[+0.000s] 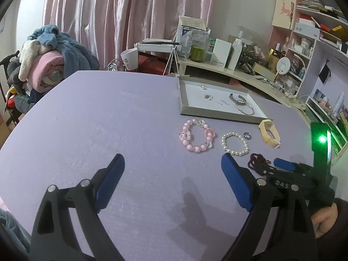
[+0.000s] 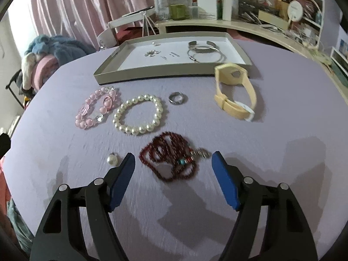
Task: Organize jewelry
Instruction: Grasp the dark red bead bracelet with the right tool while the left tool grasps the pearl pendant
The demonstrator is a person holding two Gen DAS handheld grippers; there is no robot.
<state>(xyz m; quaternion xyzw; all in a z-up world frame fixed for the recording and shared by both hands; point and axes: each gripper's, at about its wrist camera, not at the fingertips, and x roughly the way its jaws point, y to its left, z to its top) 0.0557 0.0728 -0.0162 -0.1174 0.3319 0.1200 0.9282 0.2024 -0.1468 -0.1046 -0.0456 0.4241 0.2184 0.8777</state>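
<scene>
While both tools hang over the lilac counter, the jewelry lies spread in a loose row in front of a shallow grey tray. Farthest left, in the right wrist view, sits the pink bead bracelet, just beside the white pearl bracelet. A single pearl pendant lies nearer, close to the left blue pad. Next comes the dark red bead strand, heaped in loops directly ahead of the right gripper, whose jaws stand released on either side of it without touching. Behind it a small silver ring rests alone, and further right the cream watch strap stands curled on its edge near the tray's corner. Inside the tray lie silver bangles and a few tiny pieces too small to tell apart. The left gripper hovers over bare counter left of the pink beads, its jaws released and holding nothing. A hand shows at the far right behind the other tool.
</scene>
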